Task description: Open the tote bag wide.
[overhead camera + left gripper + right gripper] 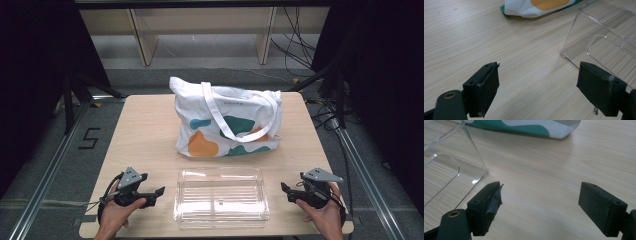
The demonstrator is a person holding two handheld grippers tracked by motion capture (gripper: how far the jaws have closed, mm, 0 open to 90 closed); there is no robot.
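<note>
Here both grippers rest low on the table (150, 130), flanking a clear plastic box (221, 195) at the near edge; a printed cloth bag (227, 120) lies behind it. The left gripper (159, 192) and the right gripper (283, 189) each have jaws spread wide, holding nothing. The work looks about to start. Next, probably, one gripper must close in on a box wall or a bag handle.

Both grippers, left gripper (159, 191) and right gripper (285, 188), are black with blocky jaws, grey three-cornered top plates and trailing black cables.
</note>
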